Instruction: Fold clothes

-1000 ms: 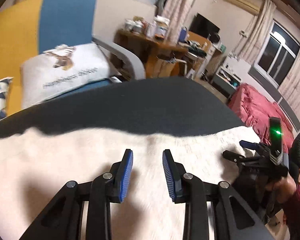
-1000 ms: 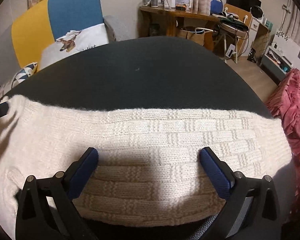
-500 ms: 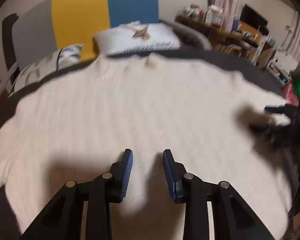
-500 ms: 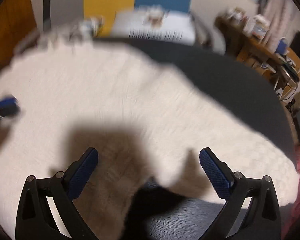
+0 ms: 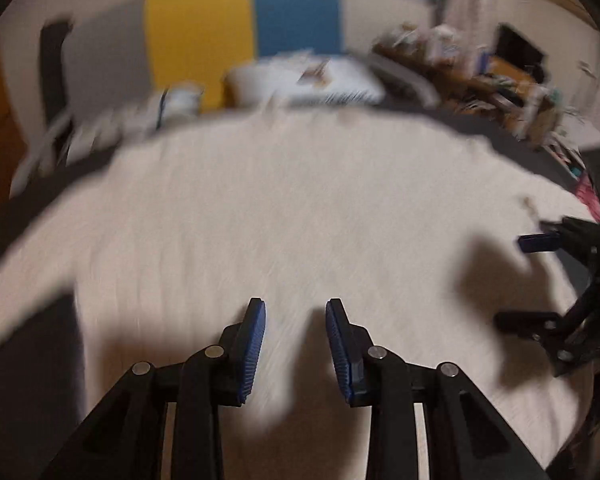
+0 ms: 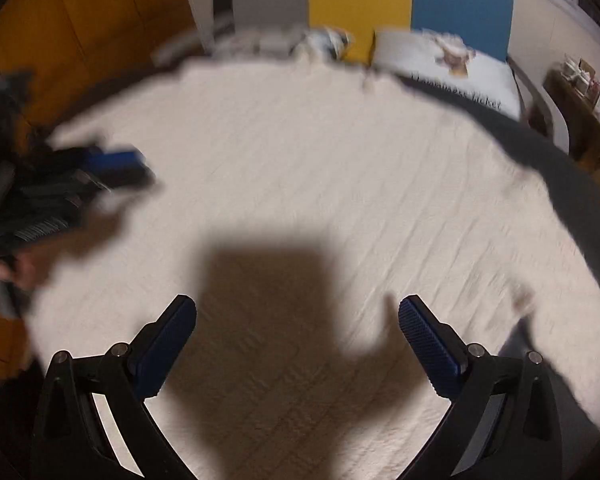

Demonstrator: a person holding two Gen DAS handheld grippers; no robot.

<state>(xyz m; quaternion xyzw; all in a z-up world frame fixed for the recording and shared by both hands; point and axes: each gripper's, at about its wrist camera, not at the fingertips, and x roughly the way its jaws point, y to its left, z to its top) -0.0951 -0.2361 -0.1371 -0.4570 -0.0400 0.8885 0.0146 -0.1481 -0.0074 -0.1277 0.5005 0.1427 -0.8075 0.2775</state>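
- Cream knitted sweater (image 6: 320,168): spread flat over the dark grey bench (image 6: 572,184); it fills most of both wrist views. The knit pattern is blurred in both.
- My left fingers (image 5: 295,354), black with blue ribbed pads: parted by a narrow gap and holding nothing. They hover above the near part of the sweater (image 5: 280,216) and cast a shadow on it. Whether they touch the knit, I cannot tell.
- My right fingers (image 6: 298,354), same make: spread wide and empty, above the sweater's near edge. A large dark shadow lies on the knit between them.
- Cross views: the right fingers show at the right edge of the left wrist view (image 5: 540,280), over the sweater's right end. The left fingers show blurred at the left edge of the right wrist view (image 6: 100,168), with part of my hand (image 6: 16,268) just below them.
- Bench: bare dark surface shows along the far right rim and at the left corner (image 5: 32,360) beside the sweater.
- Sofa with grey, yellow and blue back panels (image 6: 360,0): stands beyond the bench.
- White printed cushion (image 6: 444,64): lies on the sofa seat, under the blue panel.
- Cluttered wooden desk (image 5: 480,76): far right of the room, well apart from the bench, too blurred to itemise.
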